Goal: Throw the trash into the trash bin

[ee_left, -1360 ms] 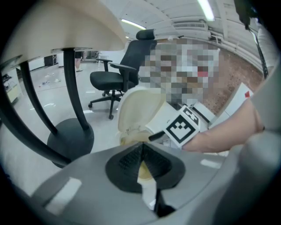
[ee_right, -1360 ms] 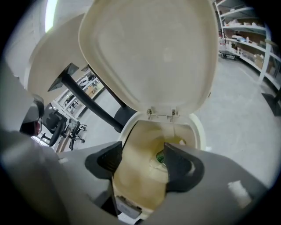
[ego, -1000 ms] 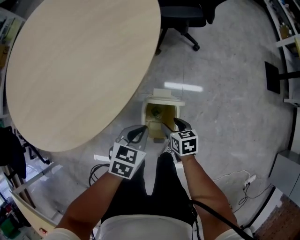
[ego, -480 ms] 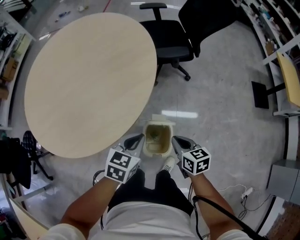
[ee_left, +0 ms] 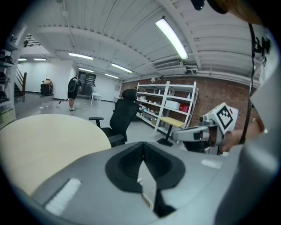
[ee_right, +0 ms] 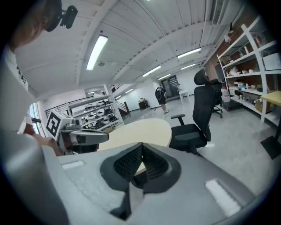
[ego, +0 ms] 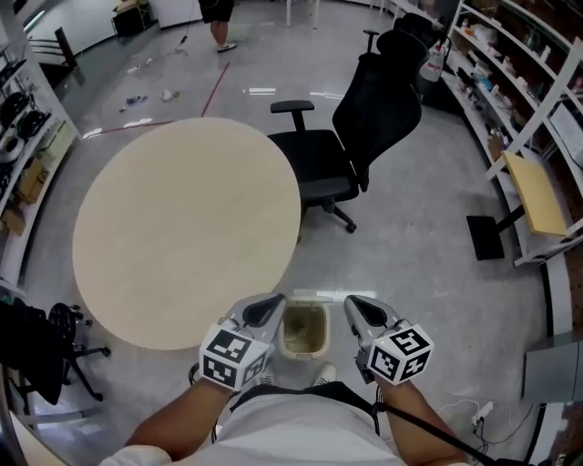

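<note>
Over the trash bin (ego: 303, 331), left gripper (ego: 276, 302) and right gripper (ego: 352, 303), each with jaws pressed together.

No legible words, numbers or brands, coded square markers only on left gripper (ego: 273, 304) and right gripper (ego: 354, 305), shelf goods (ego: 488, 44) right of round table (ego: 182, 227) unreadable.

You have two grippers low in the middle of the frame: the left gripper (ego: 266, 312) and the right gripper (ego: 363, 314). One trash bin (ego: 285, 335) shows between them. At centre left there is one round table (ego: 182, 227). At upper centre there is one black office chair (ego: 373, 118), with what looks like a second chair (ego: 417, 23) partly hidden behind it. One person (ego: 217, 14) stands at the top edge.
</note>
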